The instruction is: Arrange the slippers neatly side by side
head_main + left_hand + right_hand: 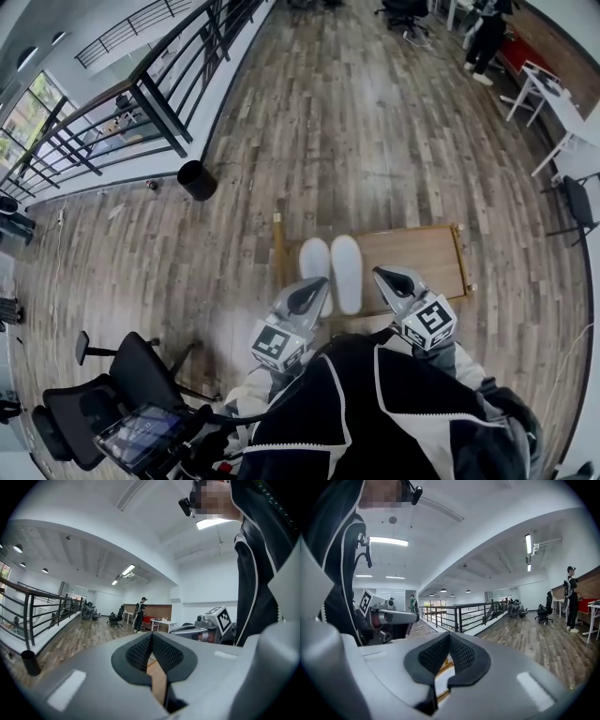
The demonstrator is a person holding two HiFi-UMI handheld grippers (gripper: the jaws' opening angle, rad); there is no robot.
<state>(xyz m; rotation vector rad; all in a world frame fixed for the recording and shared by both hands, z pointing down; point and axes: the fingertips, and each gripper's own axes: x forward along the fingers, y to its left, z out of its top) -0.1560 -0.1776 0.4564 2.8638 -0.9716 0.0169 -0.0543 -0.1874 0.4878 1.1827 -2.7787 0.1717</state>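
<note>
**A:** What does the head view give you?

**B:** A plank floor (375, 122) with a railing (141, 94) along its left. Nearer to me is a wooden board (422, 255). The slippers (331, 270), both white, lie side by side on the board's left end. I can't tell whether they touch or sit barely apart.

**A:** And the tools?

**B:** My left gripper (309, 295) covers the near end of the left slipper in this view. My right gripper (392, 281) hangs just right of the pair. From above I can't read the jaws.

**A:** Do the gripper views settle that?

**B:** Yes. Each shows its jaws pressed together with nothing between them, and board wood below the pads. The right gripper view also has a white patch there. Both look out level, so I lose the slippers' layout. Each shows the other gripper side-on. A standing person (139, 615) stands far off, and the head view catches that figure only at its top edge.
</note>
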